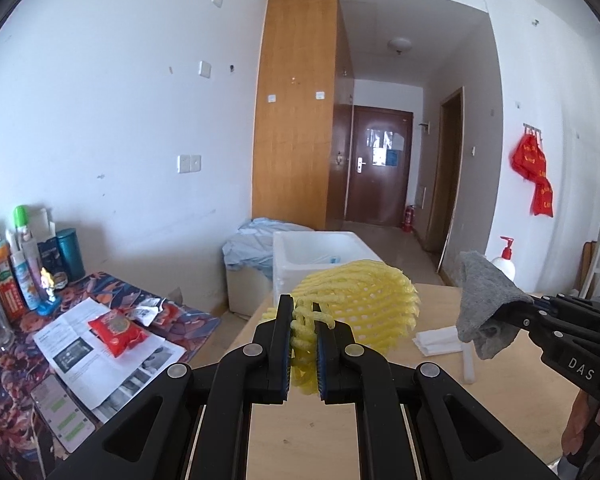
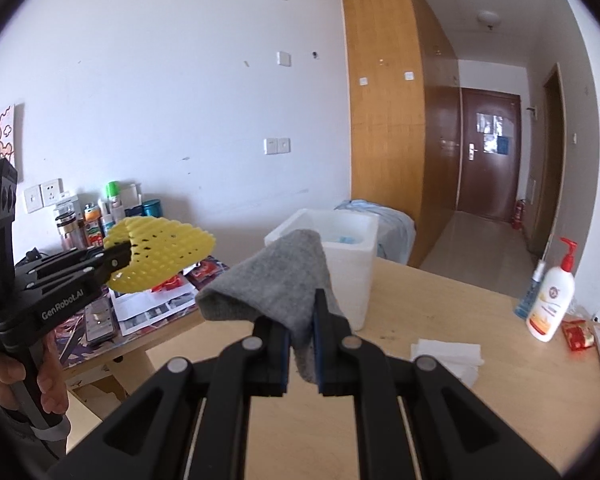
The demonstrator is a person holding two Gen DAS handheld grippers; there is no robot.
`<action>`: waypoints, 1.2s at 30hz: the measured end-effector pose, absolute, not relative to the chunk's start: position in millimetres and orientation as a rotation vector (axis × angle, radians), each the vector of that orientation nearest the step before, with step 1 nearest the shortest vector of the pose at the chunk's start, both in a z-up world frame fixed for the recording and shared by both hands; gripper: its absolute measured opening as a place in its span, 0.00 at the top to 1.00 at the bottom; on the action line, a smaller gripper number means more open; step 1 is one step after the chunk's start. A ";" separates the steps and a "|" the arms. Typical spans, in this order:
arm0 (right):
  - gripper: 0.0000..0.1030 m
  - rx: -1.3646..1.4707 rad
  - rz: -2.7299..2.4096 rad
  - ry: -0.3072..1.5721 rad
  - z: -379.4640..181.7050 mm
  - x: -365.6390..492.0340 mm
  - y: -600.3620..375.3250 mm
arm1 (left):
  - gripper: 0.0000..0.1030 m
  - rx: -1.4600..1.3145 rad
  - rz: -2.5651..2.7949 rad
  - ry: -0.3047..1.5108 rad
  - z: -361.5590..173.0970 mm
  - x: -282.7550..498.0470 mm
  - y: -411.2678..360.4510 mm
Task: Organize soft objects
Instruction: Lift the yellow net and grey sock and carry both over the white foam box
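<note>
Left tongs [image 1: 304,344] gripping one yellow foam net [image 1: 356,304], right tongs [image 2: 301,344] one grey cloth [image 2: 276,276], perhaps sock

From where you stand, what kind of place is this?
Probably a small flat or dormitory room: a wooden wardrobe beside a hallway to a brown entrance door, and a cluttered side table of toiletry bottles.

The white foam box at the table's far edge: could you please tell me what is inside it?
Inside the white foam box, only something small and light blue shows near the bottom. The grey cloth held in front and the box's near wall cover the rest.
</note>
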State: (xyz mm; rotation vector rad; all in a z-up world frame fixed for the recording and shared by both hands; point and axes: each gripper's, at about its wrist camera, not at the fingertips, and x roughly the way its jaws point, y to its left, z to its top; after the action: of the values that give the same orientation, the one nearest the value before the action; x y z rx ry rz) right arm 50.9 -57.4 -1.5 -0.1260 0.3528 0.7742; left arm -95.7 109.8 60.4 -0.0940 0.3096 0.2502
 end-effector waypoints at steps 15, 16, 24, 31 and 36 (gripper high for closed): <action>0.88 -0.140 0.767 0.368 -1.0 60.3 -51.1 | 0.90 -0.101 0.249 0.320 57.9 -82.8 115.2; 0.88 -0.139 0.764 0.370 -0.5 61.8 -51.0 | 0.90 -0.101 0.246 0.321 57.6 -81.2 115.1; 0.88 -0.138 0.754 0.375 2.4 75.1 -50.0 | 0.90 -0.091 0.231 0.331 59.6 -64.2 113.9; 0.88 -0.148 0.743 0.384 4.6 93.6 -39.0 | 0.90 -0.091 0.212 0.350 59.0 -38.9 116.4; 0.88 -0.150 0.738 0.392 5.3 109.8 -31.9 | 0.90 -0.082 0.208 0.355 58.6 -21.0 122.2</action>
State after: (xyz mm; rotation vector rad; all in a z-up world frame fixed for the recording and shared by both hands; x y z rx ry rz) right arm 109.8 -31.9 5.3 -0.1497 0.3917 0.7376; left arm -21.0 122.2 58.6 -0.0816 0.3555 0.2079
